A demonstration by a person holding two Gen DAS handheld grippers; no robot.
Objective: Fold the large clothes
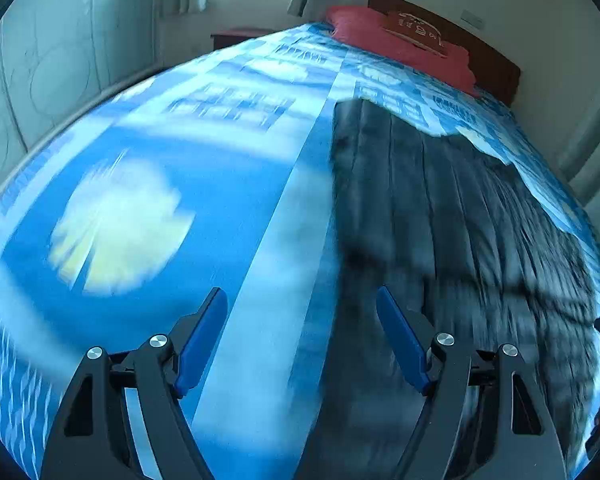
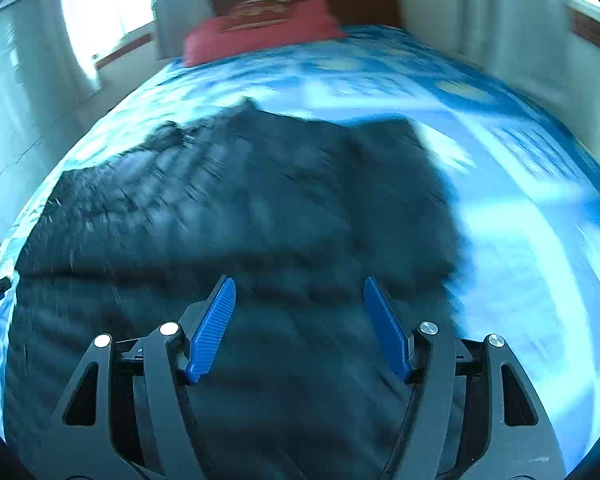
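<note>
A large dark quilted garment (image 1: 452, 208) lies spread flat on a bed with a blue and white patterned sheet (image 1: 160, 152). In the left wrist view it fills the right half. My left gripper (image 1: 302, 304) is open and empty, above the garment's left edge where it meets the sheet. In the right wrist view the garment (image 2: 240, 208) fills the middle and left. My right gripper (image 2: 299, 292) is open and empty above the garment's near part. Both views are blurred by motion.
A red pillow (image 1: 400, 44) lies at the head of the bed against a brown wooden headboard (image 1: 496, 56). Curtained windows (image 2: 100, 4) stand behind and beside the bed. A white wall (image 1: 52, 64) runs along the bed's left side.
</note>
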